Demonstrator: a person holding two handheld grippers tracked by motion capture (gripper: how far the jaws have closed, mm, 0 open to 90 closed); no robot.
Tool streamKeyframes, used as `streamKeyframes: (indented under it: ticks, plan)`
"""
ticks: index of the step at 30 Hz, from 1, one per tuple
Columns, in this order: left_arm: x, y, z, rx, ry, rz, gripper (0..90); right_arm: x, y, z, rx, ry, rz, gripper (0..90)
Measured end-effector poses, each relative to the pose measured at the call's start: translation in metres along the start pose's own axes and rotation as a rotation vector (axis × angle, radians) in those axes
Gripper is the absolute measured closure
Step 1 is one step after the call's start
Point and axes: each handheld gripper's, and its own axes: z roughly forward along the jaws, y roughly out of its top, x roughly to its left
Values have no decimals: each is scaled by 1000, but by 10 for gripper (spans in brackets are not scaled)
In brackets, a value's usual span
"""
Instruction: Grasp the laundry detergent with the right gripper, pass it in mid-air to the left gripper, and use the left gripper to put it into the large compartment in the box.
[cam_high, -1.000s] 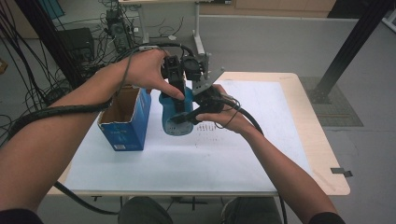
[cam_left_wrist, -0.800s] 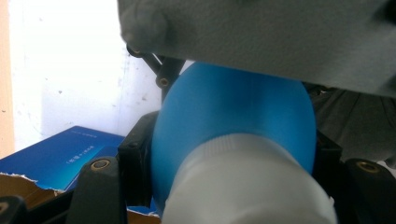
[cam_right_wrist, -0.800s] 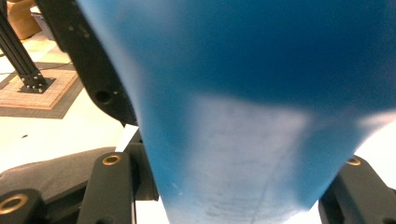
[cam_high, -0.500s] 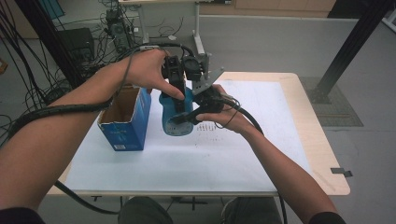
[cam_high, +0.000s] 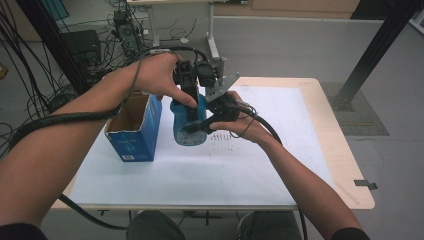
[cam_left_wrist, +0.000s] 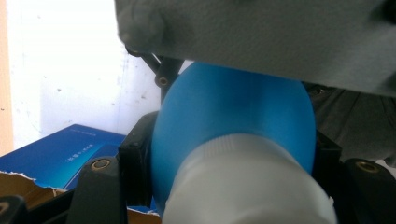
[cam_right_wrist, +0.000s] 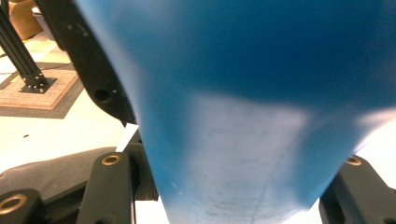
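Two grippers (cam_high: 192, 107) (cam_high: 200, 127) clamped on blue bottle (cam_high: 187, 131) beside box (cam_high: 135, 131)

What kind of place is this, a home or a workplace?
Probably a workplace, a lab or workshop: bundled black cables hang at the left, a black metal frame post stands on the bare grey floor, and the table is plain.

Blue bottle (cam_high: 187, 127) with white cap, upright above table

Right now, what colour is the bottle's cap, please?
White, on the blue bottle; the cap shows best in the left gripper view.
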Motion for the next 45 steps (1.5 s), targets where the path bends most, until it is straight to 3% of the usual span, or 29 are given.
streamKeyframes:
  ticks: [45]
  plan:
    - [-3,0,-1,1,7,-3,369,1,0,0,-2,-2,-7,422]
